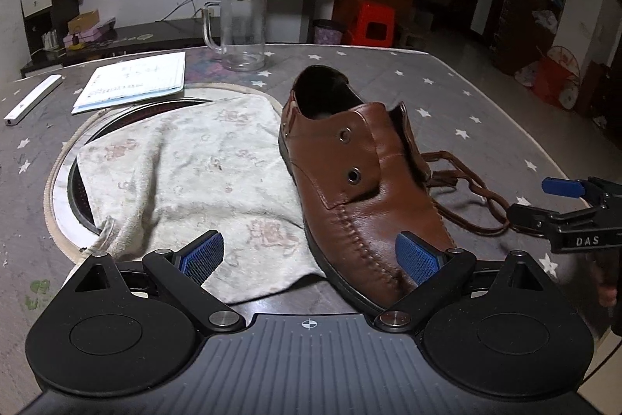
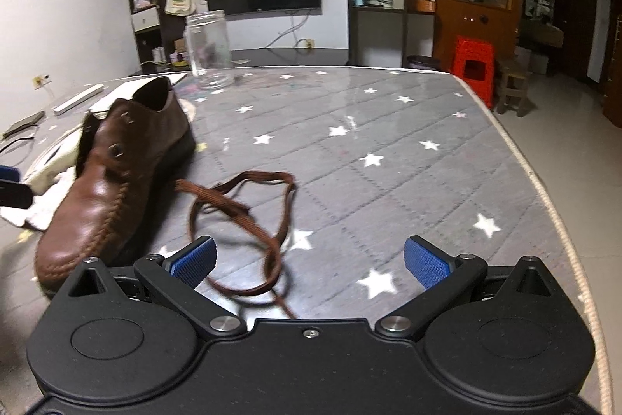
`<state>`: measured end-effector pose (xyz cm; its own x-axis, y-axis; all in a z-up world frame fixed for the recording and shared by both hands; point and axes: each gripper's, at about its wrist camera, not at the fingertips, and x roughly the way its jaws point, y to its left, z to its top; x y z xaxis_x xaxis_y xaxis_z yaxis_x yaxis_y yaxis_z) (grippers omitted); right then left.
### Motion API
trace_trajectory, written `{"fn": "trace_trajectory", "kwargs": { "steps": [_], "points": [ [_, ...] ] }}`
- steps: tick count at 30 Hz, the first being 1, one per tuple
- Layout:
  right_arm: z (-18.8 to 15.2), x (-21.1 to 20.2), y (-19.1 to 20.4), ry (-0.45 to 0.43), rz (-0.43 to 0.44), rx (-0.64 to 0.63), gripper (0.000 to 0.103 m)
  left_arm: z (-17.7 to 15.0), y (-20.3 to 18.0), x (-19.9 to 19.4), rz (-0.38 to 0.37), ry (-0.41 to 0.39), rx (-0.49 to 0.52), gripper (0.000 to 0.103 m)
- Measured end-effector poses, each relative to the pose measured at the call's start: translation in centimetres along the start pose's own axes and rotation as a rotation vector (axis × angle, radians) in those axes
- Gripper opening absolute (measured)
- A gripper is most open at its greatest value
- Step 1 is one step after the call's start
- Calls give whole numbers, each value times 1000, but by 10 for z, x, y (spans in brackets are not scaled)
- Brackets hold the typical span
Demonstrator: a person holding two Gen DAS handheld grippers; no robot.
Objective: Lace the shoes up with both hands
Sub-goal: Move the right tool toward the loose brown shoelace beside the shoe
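Partly hidden: shoelace (image 1: 472,199) behind shoe (image 1: 361,181); eyelets empty

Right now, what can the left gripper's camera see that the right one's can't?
Only the left wrist view shows the printed booklet and the shoe's empty eyelets on its left side. Only the right wrist view shows the whole loose brown lace looped on the star-patterned table cover. Both show the shoe, the towel, the glass jar and wide-open jaws.

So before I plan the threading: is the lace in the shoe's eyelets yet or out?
Out. The brown lace lies loose on the table beside the shoe, and both eyelets visible on its near flap are empty.
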<state>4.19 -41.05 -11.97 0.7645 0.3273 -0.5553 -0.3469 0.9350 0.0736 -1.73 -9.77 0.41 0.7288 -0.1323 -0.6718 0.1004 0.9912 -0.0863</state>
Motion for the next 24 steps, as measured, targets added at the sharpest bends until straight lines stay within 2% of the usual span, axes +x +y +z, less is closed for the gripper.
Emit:
{"fn": "trace_trajectory", "kwargs": {
  "steps": [24],
  "points": [
    [-8, -35, 51, -89, 109, -126, 103, -3, -18, -2, -21, 4, 52, 96]
  ]
}}
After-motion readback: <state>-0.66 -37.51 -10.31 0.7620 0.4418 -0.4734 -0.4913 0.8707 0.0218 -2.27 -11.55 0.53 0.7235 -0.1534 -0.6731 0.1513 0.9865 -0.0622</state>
